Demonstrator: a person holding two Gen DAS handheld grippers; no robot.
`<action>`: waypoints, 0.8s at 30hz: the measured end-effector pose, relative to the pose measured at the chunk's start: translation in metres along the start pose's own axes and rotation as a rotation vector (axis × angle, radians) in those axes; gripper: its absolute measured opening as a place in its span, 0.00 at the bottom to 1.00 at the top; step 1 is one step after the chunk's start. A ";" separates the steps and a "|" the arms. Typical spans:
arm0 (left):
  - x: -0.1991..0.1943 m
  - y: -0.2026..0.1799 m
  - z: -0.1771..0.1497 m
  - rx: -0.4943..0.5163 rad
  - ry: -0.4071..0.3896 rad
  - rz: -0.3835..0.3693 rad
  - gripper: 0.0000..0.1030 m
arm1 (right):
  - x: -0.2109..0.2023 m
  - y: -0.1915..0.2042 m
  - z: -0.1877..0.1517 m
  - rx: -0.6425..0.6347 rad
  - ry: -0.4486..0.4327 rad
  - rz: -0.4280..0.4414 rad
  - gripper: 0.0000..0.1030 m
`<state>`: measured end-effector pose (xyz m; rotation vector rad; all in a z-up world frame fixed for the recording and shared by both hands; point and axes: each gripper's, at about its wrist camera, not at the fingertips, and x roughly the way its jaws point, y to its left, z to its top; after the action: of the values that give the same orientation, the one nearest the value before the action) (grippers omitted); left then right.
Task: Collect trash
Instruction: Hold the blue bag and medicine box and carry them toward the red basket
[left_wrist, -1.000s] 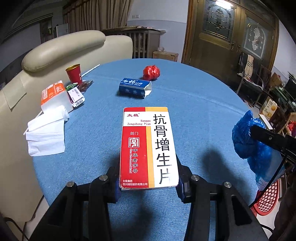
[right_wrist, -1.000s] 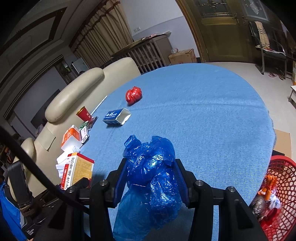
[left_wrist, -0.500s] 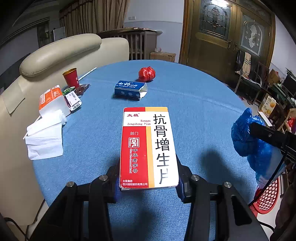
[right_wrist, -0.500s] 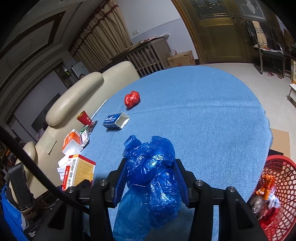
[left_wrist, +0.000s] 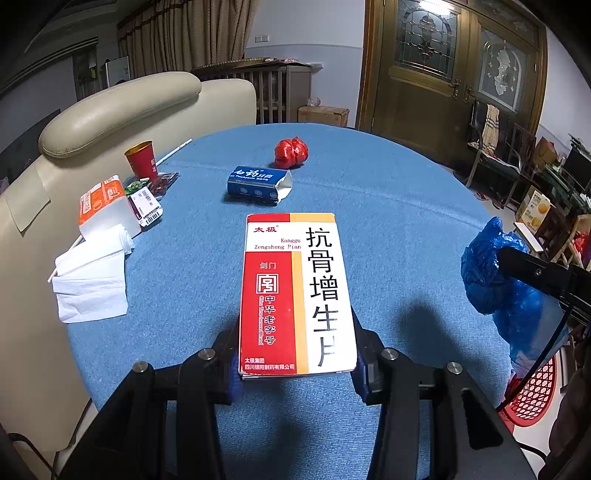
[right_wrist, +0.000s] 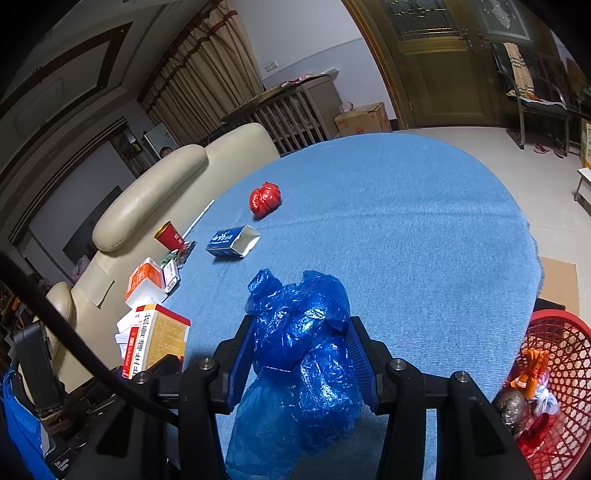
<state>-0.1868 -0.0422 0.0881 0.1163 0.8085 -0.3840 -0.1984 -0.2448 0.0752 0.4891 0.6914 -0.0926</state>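
Two pieces of trash are in hand, both lifted over the near edge of the worktop (left_wrist: 388, 206). Left gripper (left_wrist: 295, 373): fingers clamped on the near end of the medicine box (left_wrist: 295, 291), one on each long side, box sticking out forward over the blue cloth. Right gripper (right_wrist: 303, 354): fingers clamped on the blue plastic bag (right_wrist: 303, 343), crumpled wad bulging above the grip, loose tail hanging below.

Relative to the medicine box, left view: blue carton (left_wrist: 258, 182) lies just beyond it, open flap to the right; red crumpled wrapper (left_wrist: 291, 152) farther beyond; red cup (left_wrist: 141, 159), orange-and-white pack (left_wrist: 105, 205) and white tissues (left_wrist: 92, 284) off to its left by the sofa side. Red basket (right_wrist: 554, 373) sits to the right, below the worktop edge, trash already inside.

Handling, my read: box looks light, stiff cardboard, probably empty, so a hard squeeze could cave the sides; an end grip leaves it cantilevered, a mid-length grip would be steadier. Bag is very light, soft, slick film; it could slip or unfurl, so take the thick bunched part, not the tail. Tail may snag on the basket rim. Carton is open-ended, so pinch it across the closed end.
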 end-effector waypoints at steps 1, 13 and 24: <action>0.000 -0.001 0.000 0.002 0.001 0.002 0.46 | -0.001 0.000 0.000 0.001 -0.001 0.001 0.50; 0.004 -0.007 -0.003 0.011 0.024 -0.011 0.46 | -0.006 -0.002 -0.002 0.005 -0.007 0.000 0.50; 0.003 -0.017 -0.004 0.028 0.025 -0.021 0.46 | -0.008 -0.004 -0.004 0.008 -0.014 -0.002 0.50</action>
<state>-0.1941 -0.0581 0.0840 0.1394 0.8297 -0.4145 -0.2076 -0.2472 0.0759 0.4948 0.6777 -0.1009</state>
